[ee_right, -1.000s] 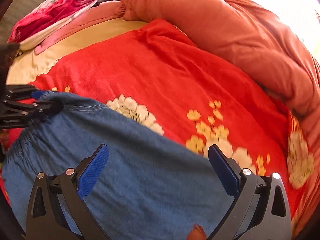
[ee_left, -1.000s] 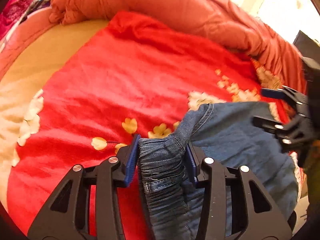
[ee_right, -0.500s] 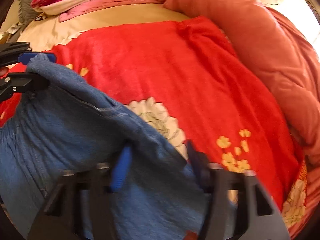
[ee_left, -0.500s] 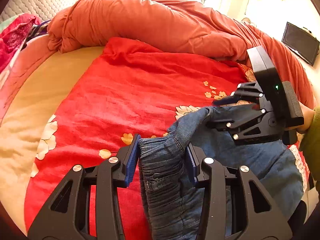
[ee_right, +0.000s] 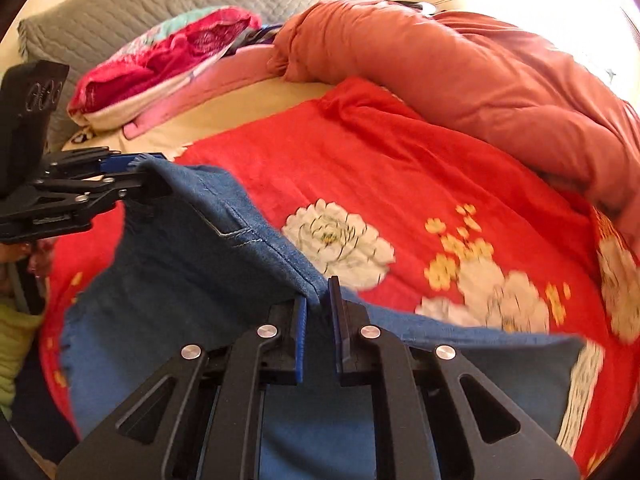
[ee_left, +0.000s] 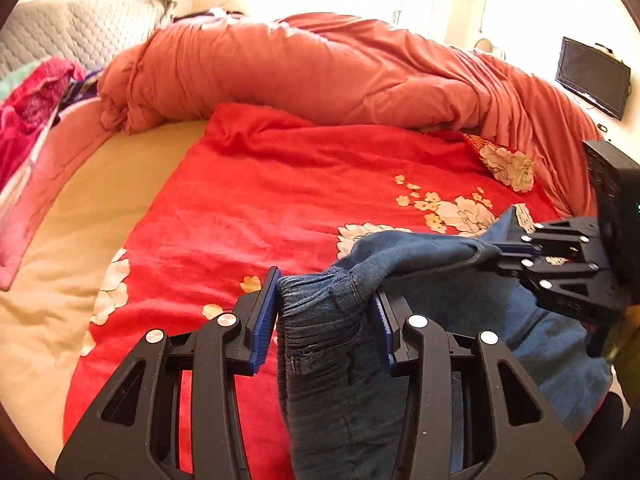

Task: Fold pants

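Holding blue denim pants (ee_left: 460, 320) up by one edge, both grippers clamped on the cloth above a red flowered blanket (ee_left: 280, 200).

Left gripper (ee_left: 326, 312) pinches the bunched elastic waistband between its blue pads; right gripper (ee_right: 320, 312) is closed on a seamed fold farther along. Fabric stretches between them and drapes onto the blanket, beside an orange duvet (ee_left: 320, 72).

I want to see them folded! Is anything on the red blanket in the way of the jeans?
Nothing visible is. Both claws, left and right, already grip the jeans, and the red blanket ahead looks bare. The orange duvet lies farther back.
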A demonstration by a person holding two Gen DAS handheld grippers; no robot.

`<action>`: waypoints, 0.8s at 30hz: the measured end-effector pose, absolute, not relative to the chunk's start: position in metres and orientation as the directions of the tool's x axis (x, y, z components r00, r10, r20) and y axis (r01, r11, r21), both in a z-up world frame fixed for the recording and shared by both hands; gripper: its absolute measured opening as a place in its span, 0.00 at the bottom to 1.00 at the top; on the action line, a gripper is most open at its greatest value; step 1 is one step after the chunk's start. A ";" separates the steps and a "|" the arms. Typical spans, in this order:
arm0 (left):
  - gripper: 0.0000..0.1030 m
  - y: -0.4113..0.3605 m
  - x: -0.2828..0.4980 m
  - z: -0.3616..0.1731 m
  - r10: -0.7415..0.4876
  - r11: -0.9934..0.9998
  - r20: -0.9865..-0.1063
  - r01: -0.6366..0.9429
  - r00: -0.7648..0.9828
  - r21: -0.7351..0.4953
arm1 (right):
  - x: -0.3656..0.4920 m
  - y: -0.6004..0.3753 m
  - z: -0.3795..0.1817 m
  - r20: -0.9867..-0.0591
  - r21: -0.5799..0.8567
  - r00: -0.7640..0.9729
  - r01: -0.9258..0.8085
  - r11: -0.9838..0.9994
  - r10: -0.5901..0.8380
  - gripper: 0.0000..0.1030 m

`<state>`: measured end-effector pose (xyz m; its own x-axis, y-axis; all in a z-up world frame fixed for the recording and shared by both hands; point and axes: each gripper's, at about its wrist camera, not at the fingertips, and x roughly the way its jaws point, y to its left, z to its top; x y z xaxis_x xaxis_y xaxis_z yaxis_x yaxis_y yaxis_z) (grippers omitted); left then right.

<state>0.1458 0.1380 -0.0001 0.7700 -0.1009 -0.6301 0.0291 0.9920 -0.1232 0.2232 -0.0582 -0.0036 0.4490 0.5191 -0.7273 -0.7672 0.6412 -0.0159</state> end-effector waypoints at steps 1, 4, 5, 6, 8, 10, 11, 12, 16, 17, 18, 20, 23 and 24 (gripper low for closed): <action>0.33 0.135 0.140 0.001 -0.094 0.993 -0.626 0.026 0.774 -0.117 | 0.215 -0.062 -0.001 -0.717 -0.013 0.458 -0.762 0.647 0.526 0.09; 0.33 0.132 0.119 0.003 -0.098 0.992 -0.606 0.025 0.789 -0.127 | 0.185 -0.078 0.008 -0.690 0.024 0.473 -0.742 0.670 0.548 0.09; 0.33 0.132 0.112 0.004 -0.097 0.991 -0.600 0.023 0.794 -0.130 | 0.177 -0.081 0.010 -0.682 0.034 0.473 -0.742 0.670 0.558 0.09; 0.33 0.131 0.105 0.004 -0.098 0.991 -0.597 0.021 0.796 -0.136 | 0.169 -0.085 0.011 -0.676 0.041 0.474 -0.741 0.670 0.564 0.09; 0.33 0.130 0.093 0.003 -0.106 0.989 -0.601 0.022 0.792 -0.145 | 0.151 -0.092 0.012 -0.669 0.070 0.464 -0.738 0.672 0.580 0.09; 0.33 0.126 0.083 0.001 -0.115 0.990 -0.612 0.037 0.782 -0.138 | 0.132 -0.095 0.010 -0.672 0.071 0.464 -0.735 0.674 0.577 0.09; 0.33 0.124 0.077 -0.001 -0.114 0.991 -0.617 0.047 0.779 -0.125 | 0.123 -0.096 0.008 -0.673 0.067 0.464 -0.738 0.671 0.577 0.09; 0.33 0.122 0.072 -0.001 -0.113 0.992 -0.620 0.051 0.776 -0.117 | 0.116 -0.098 0.007 -0.671 0.069 0.462 -0.740 0.669 0.580 0.09; 0.33 0.119 0.050 -0.010 -0.124 0.992 -0.656 0.067 0.744 -0.112 | 0.086 -0.103 -0.001 -0.681 0.106 0.435 -0.738 0.666 0.590 0.09; 0.33 0.118 0.045 -0.011 -0.125 0.991 -0.664 0.068 0.737 -0.111 | 0.078 -0.103 -0.002 -0.680 0.096 0.436 -0.744 0.661 0.590 0.09; 0.33 0.118 0.041 -0.013 -0.127 0.991 -0.667 0.069 0.734 -0.114 | 0.070 -0.104 -0.003 -0.680 0.094 0.438 -0.744 0.662 0.589 0.09; 0.33 0.118 0.035 -0.017 -0.122 0.992 -0.685 0.063 0.718 -0.111 | 0.062 -0.104 -0.007 -0.684 0.129 0.417 -0.739 0.662 0.599 0.09; 0.33 0.117 0.025 -0.020 -0.120 0.992 -0.697 0.056 0.707 -0.114 | 0.050 -0.101 -0.012 -0.696 0.113 0.416 -0.741 0.662 0.585 0.09; 0.33 0.116 0.022 -0.020 -0.119 0.992 -0.698 0.056 0.706 -0.113 | 0.048 -0.102 -0.013 -0.697 0.121 0.411 -0.740 0.661 0.588 0.09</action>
